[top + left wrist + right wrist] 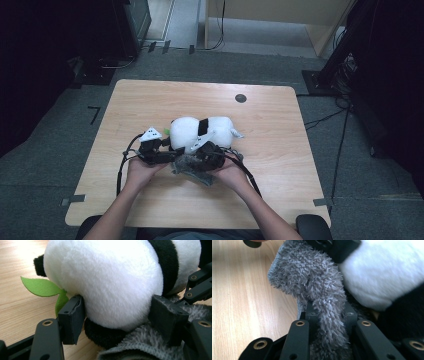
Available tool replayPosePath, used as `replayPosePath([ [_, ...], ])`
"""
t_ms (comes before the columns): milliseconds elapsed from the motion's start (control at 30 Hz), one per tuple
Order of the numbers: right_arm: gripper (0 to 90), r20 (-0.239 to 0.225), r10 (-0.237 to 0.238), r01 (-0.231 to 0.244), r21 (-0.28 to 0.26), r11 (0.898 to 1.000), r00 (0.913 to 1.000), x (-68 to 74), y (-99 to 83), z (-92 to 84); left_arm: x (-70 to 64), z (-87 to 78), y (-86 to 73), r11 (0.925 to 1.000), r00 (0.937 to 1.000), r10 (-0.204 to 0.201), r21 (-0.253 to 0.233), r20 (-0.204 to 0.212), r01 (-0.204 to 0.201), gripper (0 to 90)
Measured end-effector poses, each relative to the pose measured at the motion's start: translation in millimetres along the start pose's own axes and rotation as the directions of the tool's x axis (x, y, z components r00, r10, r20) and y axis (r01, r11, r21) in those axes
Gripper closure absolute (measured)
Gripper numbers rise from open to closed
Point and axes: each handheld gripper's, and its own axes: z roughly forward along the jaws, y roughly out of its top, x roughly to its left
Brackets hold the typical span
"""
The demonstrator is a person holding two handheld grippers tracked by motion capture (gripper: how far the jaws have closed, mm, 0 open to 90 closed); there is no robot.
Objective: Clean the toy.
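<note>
The plush panda (200, 131) lies mid-tabletop (270, 165), just beyond both hands. The left gripper (120, 315) straddles its white body, fingers (72, 320) spread wide and touching the fur but not clearly squeezing. The right gripper (328, 315) is clamped on the grey fuzzy cloth (312, 282). A hard pull could drag the unsecured panda or slip the cloth free.
</note>
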Motion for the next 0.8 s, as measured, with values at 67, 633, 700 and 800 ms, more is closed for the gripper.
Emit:
replayPosePath([
  [67, 74.1, 0.008, 0.009, -0.009, 0.002, 1.000, 0.9999, -1.6, -3.7, -3.7, 0.0, 0.1, 0.1, 1.0000, 1.0000, 0.003, 0.000, 0.000, -0.003, 30.4],
  [633, 72.9, 0.090, 0.081, -0.079, -0.027, 0.997, 0.9927, -19.7, -57.4, -60.3, -1.6, 0.3, 0.4, 0.9999, 0.9999, 0.013, -0.002, -0.009, -0.013, 30.7],
  [700, 72.7, 0.093, 0.088, -0.085, -0.032, 0.996, 0.9918, -22.3, -63.1, -67.0, -1.6, 0.5, 0.4, 0.9999, 0.9998, 0.015, -0.003, -0.011, -0.015, 30.7],
  [800, 72.8, 0.107, 0.091, -0.089, -0.029, 0.996, 0.9901, -24.3, -71.2, -76.1, -1.7, 0.8, 0.4, 0.9999, 0.9998, 0.016, -0.006, -0.013, -0.016, 30.8],
])
